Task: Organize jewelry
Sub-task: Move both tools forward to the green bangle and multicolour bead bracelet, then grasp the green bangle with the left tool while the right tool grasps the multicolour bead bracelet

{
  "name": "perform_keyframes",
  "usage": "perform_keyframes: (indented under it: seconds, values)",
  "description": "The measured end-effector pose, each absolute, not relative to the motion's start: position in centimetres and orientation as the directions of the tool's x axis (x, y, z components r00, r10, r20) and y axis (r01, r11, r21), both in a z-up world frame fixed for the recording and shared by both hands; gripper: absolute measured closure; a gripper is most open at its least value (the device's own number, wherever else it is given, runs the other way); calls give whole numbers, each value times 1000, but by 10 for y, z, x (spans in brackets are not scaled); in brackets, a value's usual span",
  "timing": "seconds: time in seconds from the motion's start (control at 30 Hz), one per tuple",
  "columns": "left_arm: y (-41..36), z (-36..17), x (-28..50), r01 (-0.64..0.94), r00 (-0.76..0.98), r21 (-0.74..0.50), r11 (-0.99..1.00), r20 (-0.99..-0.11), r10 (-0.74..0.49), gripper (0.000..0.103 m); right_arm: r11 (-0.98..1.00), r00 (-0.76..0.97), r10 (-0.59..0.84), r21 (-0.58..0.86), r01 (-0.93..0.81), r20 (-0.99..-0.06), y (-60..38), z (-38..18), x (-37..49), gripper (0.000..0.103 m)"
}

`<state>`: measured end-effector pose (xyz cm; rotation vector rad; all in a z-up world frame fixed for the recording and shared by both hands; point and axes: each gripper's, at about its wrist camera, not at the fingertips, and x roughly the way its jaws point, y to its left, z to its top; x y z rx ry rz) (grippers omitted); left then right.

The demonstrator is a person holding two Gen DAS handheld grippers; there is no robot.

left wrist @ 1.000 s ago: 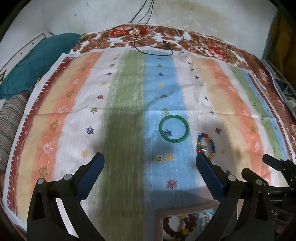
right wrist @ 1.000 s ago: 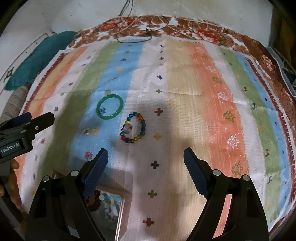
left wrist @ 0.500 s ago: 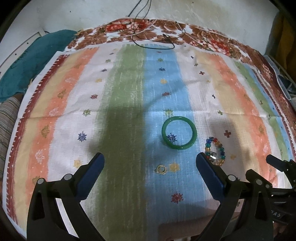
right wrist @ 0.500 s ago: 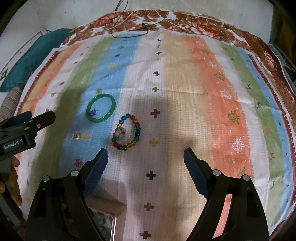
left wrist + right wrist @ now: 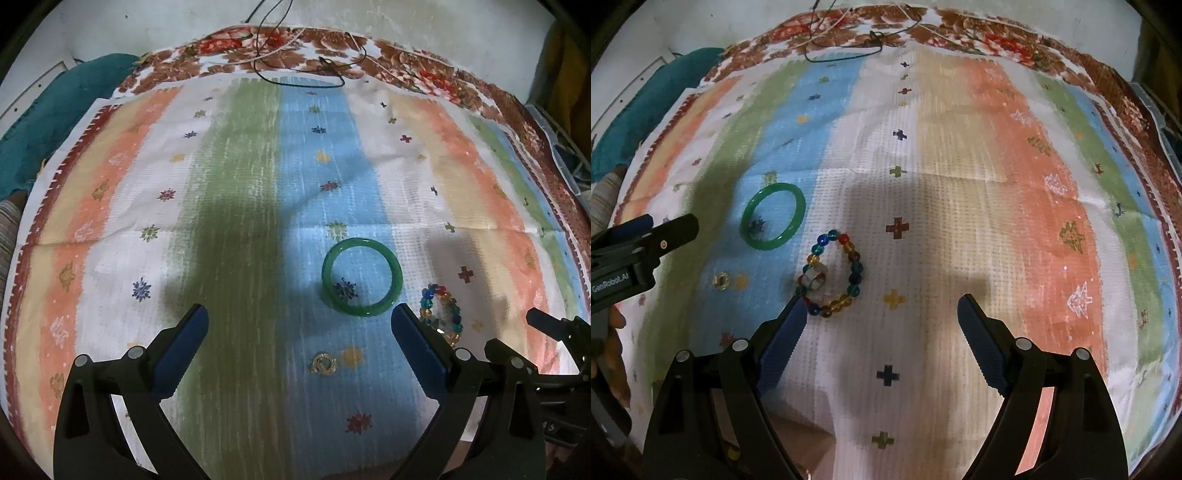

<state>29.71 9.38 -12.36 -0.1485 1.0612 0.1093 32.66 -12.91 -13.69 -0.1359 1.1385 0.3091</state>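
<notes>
A green bangle (image 5: 362, 277) lies flat on the striped cloth; it also shows in the right wrist view (image 5: 773, 216). A multicoloured bead bracelet (image 5: 833, 273) lies just right of it, with a small pale ring (image 5: 814, 279) inside its loop; the bracelet shows in the left wrist view (image 5: 441, 310) beside my left gripper's right finger. A small gold ring (image 5: 324, 363) lies in front of the bangle, also seen in the right wrist view (image 5: 721, 280). My left gripper (image 5: 300, 321) is open and empty above the cloth near the bangle. My right gripper (image 5: 882, 314) is open and empty, its left finger close to the bracelet.
The striped cloth (image 5: 1015, 166) covers a brown floral spread. Black and white cords (image 5: 295, 55) lie at the far edge. A teal cushion (image 5: 55, 122) lies at the far left. A corner of a pink jewelry box (image 5: 812, 443) shows at the bottom of the right wrist view.
Both grippers have moved forward and lower toward the jewelry, which now looks larger and nearer. The jewelry box has slipped almost out of both views. Both grippers stay open.
</notes>
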Motion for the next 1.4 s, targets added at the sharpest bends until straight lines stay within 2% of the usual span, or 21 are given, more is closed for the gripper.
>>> perform_keyframes:
  seconds: [0.3, 0.5, 0.57, 0.6, 0.73, 0.87, 0.93, 1.0, 1.07, 1.17, 1.2, 1.23, 1.27, 1.3, 1.37, 1.4]
  values:
    - [88, -136, 312, -109, 464, -54, 993, -886, 3, 8, 947, 367, 159, 37, -319, -917, -120, -149, 342, 19]
    - [85, -146, 323, -80, 434, -44, 996, -901, -5, 16, 949, 345, 155, 43, -311, -926, -119, -158, 349, 20]
    - [83, -148, 326, -65, 430, -34, 997, -903, -3, 18, 949, 339, 155, 44, -312, -928, -118, -160, 352, 25]
    - [83, -149, 328, -62, 430, -30, 998, -903, 0, 18, 948, 333, 153, 43, -315, -930, -117, -162, 353, 33]
    - [83, -154, 335, -54, 415, -33, 998, -910, -7, 29, 947, 311, 153, 50, -316, -938, -115, -169, 358, 34]
    - [83, -158, 343, -65, 411, -54, 996, -911, -23, 29, 946, 309, 145, 39, -323, -940, -112, -174, 362, 34]
    - [82, -161, 345, -58, 407, -56, 997, -913, -27, 31, 945, 312, 138, 30, -327, -940, -111, -176, 363, 38]
    - [81, -166, 348, -50, 397, -53, 997, -918, -29, 40, 946, 316, 126, 18, -324, -940, -111, -178, 364, 43]
    - [80, -172, 350, -49, 380, -49, 998, -925, -27, 55, 947, 314, 122, 16, -320, -941, -112, -180, 366, 46]
    - [80, -181, 351, -45, 355, -28, 999, -935, -10, 67, 949, 320, 110, 3, -317, -941, -113, -180, 367, 57]
    - [81, -182, 351, -40, 355, -24, 999, -935, -8, 68, 948, 323, 105, -3, -318, -940, -113, -180, 367, 62]
    - [81, -182, 350, -32, 356, -17, 999, -934, -4, 74, 947, 327, 102, -9, -322, -940, -113, -180, 367, 69]
    - [82, -182, 349, -30, 353, -15, 999, -935, -4, 85, 945, 333, 94, -21, -326, -938, -113, -180, 366, 74]
    - [83, -182, 349, -31, 350, -14, 999, -937, -2, 91, 942, 346, 79, -43, -334, -935, -112, -179, 365, 84]
    - [86, -182, 349, -41, 339, -12, 999, -941, 3, 96, 938, 350, 81, -47, -342, -933, -112, -179, 365, 92]
    - [86, -182, 349, -44, 335, -12, 999, -942, 4, 96, 938, 350, 83, -45, -343, -933, -112, -179, 364, 92]
